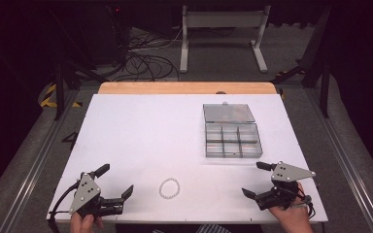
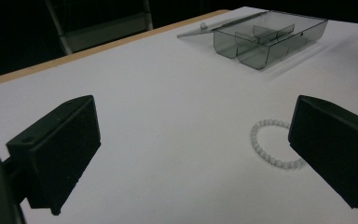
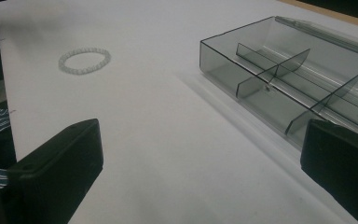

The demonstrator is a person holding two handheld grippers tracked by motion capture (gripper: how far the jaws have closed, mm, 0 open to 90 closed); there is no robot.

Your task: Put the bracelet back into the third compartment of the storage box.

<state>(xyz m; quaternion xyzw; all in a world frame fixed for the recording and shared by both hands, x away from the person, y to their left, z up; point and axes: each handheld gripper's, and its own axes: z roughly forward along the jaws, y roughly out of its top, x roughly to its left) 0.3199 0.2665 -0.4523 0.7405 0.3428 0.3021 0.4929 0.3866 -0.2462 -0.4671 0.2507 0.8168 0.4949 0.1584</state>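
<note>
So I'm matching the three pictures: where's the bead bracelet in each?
High view: bead bracelet near the table's front edge, between the grippers.
Left gripper view: right of centre, partly behind the right jaw.
Right gripper view: upper left.
Shared landmark: the open compartment box.

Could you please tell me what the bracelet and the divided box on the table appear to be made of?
The bracelet looks like a string of small, pale, milky beads, perhaps glass or plastic; each bead shows as a separate rounded knob. The box seems to be smoky grey, see-through hard plastic with a glossy finish: its dividers and the white table show through its walls, and its open lid lies flat.
</note>
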